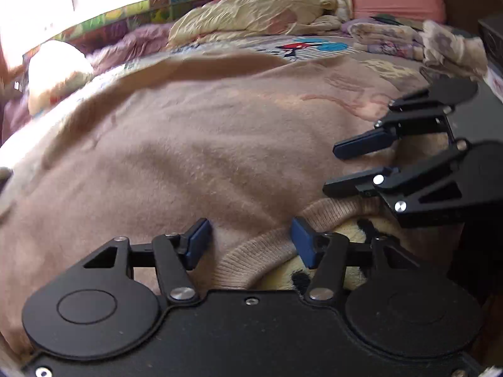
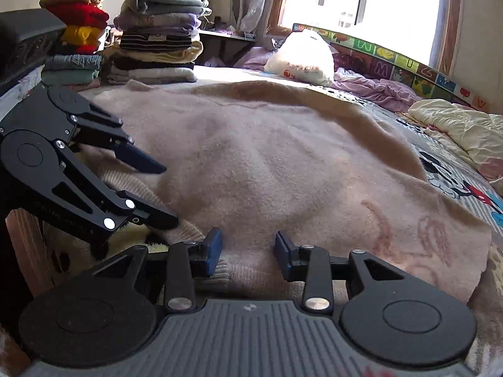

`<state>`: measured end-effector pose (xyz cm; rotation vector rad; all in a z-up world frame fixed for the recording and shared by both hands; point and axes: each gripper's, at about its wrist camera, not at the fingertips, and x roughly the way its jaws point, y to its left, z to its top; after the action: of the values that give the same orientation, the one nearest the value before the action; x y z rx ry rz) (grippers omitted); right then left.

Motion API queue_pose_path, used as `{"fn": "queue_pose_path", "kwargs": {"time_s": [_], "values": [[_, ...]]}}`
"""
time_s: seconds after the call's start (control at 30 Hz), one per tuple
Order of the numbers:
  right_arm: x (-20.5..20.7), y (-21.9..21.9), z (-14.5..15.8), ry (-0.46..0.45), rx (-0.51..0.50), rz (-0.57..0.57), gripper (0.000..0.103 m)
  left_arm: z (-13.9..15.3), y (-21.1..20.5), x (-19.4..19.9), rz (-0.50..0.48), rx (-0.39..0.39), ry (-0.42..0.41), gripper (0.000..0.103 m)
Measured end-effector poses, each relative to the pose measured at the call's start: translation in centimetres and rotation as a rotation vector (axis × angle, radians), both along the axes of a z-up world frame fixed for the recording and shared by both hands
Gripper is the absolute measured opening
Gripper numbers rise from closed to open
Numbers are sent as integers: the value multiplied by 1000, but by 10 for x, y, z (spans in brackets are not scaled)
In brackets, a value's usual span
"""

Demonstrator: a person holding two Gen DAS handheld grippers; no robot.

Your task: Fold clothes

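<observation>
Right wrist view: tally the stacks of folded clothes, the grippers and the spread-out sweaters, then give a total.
Folded stacks: 2 (red-and-yellow stack, grey-topped stack)
Grippers: 2 (left gripper, right gripper)
Spread sweater: 1
Total: 5

The bed (image 2: 446, 169) wears a cartoon-print sheet. Spread flat across it lies a fuzzy tan sweater (image 2: 267, 169). At the far end sit two stacks of folded clothes (image 2: 157, 37), a white stuffed bag (image 2: 301, 56), a rumpled purple cover (image 2: 374, 88) and a crumpled cream quilt (image 2: 459, 125).
</observation>
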<state>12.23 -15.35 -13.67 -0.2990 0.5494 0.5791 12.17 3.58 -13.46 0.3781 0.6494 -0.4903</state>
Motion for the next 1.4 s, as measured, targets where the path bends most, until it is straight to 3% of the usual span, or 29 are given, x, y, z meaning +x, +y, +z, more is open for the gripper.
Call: {"fn": "queue_pose_path", "kwargs": {"time_s": [0.03, 0.07, 0.17, 0.27, 0.3, 0.37, 0.43, 0.47, 0.53, 0.6, 0.77, 0.93, 1.03, 1.3, 1.37, 1.4], "values": [[-3, -7, 6, 23, 22, -13, 36, 2, -5, -4, -34, 56, -5, 53], [-9, -14, 7, 38, 41, -21, 36, 8, 1, 0, -19, 29, 29, 48], [-17, -28, 11, 55, 87, -38, 37, 10, 26, 8, 12, -52, 29, 46], [-7, -56, 17, -6, 247, -156, 37, 21, 55, 19, 134, -199, 30, 46], [-3, -65, 17, -10, 279, -204, 39, 26, 66, 23, 205, -236, 8, 46], [27, -82, 0, 114, 202, -363, 43, 26, 91, 37, 407, -241, 13, 62], [34, -101, -4, 148, 288, -455, 29, 15, 120, 50, 634, -168, 38, 61], [33, -104, 0, 122, 296, -480, 28, 14, 136, 53, 685, -199, 47, 53], [31, -110, 6, 75, 336, -505, 31, 25, 163, 54, 736, -393, 79, 47], [40, -115, 5, 79, 401, -511, 34, 33, 165, 57, 744, -435, 38, 50], [96, -104, 17, 81, 415, -451, 36, 40, 143, 82, 645, -419, 15, 50], [164, -87, 37, 79, 432, -369, 37, 55, 140, 124, 587, -494, -13, 50], [211, -66, 43, 112, 390, -309, 37, 60, 137, 155, 550, -493, -17, 50], [333, -50, 24, 309, 518, -228, 37, 46, 113, 268, 418, -460, 68, 50], [361, -60, 5, 327, 498, -322, 36, 36, 114, 300, 460, -464, 105, 51], [372, -67, -7, 337, 468, -386, 35, 25, 115, 318, 518, -426, 155, 50]]}}
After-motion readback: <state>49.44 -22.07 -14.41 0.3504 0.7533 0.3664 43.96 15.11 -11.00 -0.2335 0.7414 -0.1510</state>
